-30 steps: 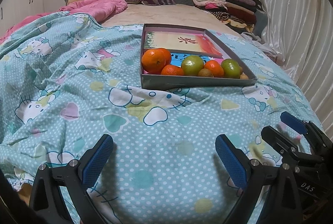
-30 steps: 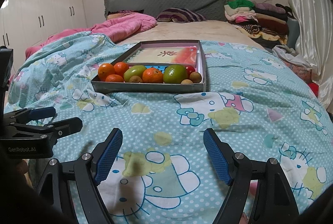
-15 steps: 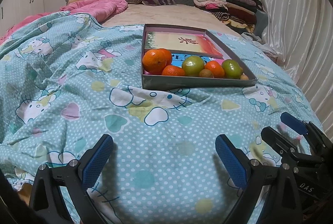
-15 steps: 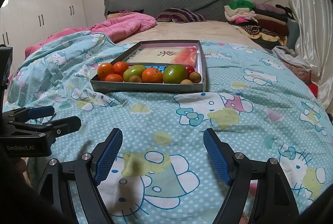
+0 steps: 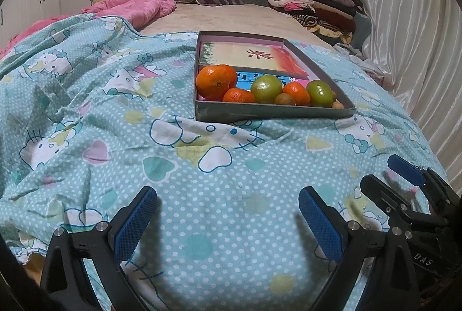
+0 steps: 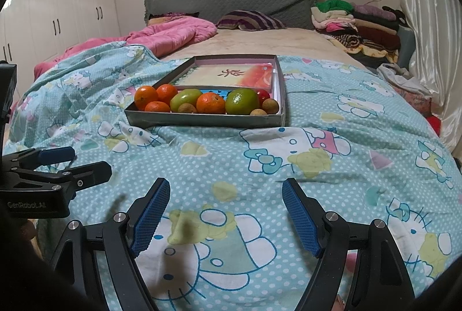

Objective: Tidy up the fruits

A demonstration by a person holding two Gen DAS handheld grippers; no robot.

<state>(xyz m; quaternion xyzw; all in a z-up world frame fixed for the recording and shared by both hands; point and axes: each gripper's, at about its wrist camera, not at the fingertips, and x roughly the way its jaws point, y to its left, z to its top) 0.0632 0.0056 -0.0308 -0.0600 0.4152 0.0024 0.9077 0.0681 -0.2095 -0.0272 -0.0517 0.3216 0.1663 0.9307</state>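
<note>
Tray (image 6: 202, 118) w/ fruits (image 6: 212, 103) mid-bed on quilt (image 6: 317, 166), long axis running toward headboard (image 6: 231, 0); fruits crowd near end. Left gripper (image 5: 228, 220) & right gripper (image 6: 225, 214) both spread, holding nothing, well short of tray. Path clear.

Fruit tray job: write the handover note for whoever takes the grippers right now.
Left gripper: open, empty, over the bedspread.
Right gripper: open, empty, beside the left one, also short of the tray.
Things: the grey tray sits on the bed ahead. Oranges, two green fruits, small brown fruits and a red one are mixed along its near edge; a printed box fills the far part.
Done: nothing visibly sorted.
Left: reach the tray, then group the fruit by kind.
</note>
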